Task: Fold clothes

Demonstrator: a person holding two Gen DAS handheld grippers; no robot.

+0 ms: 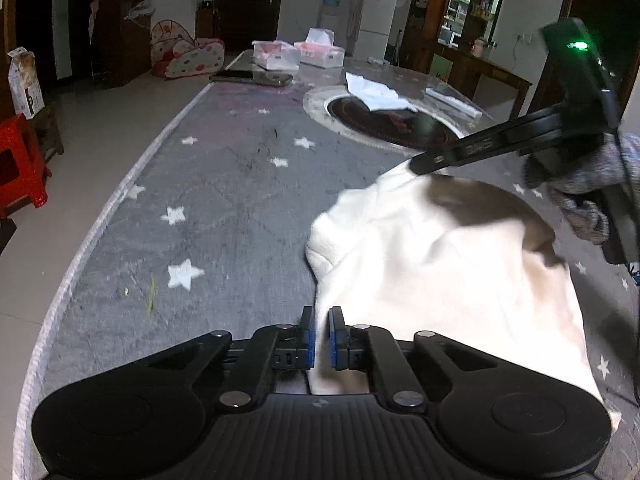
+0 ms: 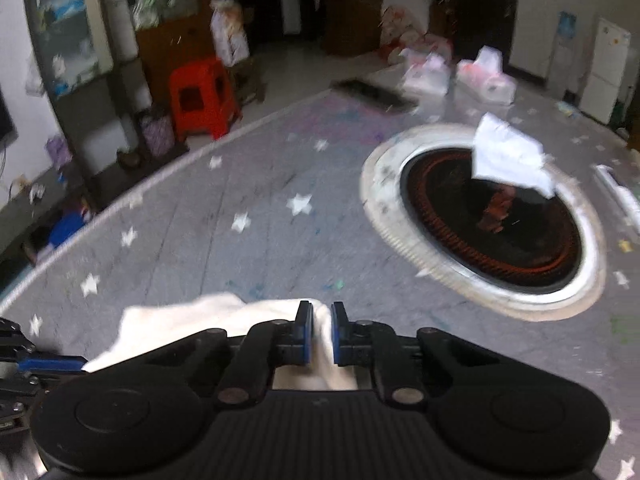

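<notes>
We see a cream-white garment (image 1: pixel 440 272) bunched on a grey table cover (image 1: pixel 224 200) printed with white stars, lying near the table's close edge. Both tools have it pinched. The left gripper (image 1: pixel 322 336) has its jaws closed on the cloth's near edge, with white fabric squeezed between the blue pads. The right gripper (image 2: pixel 321 334) is likewise clamped on a fold of the same cloth; from the left camera we see its black fingers meeting the garment's far corner.

We judge the folding to be at an early stage: the cloth is rumpled and lifted in places, with no neat crease visible, so spreading and folding seem still ahead.

Beyond the garment, a round dark burner (image 2: pixel 492 224) is set into the table, with a crumpled white paper (image 2: pixel 512 160) on its rim. Farther off stand tissue boxes (image 1: pixel 320 50) and, on the floor, a red stool (image 2: pixel 204 96).

The right view is motion-blurred. Much of the garment hides under the grippers, so we cannot tell what kind it is. A gloved hand (image 1: pixel 576 172) is partly cut off.
</notes>
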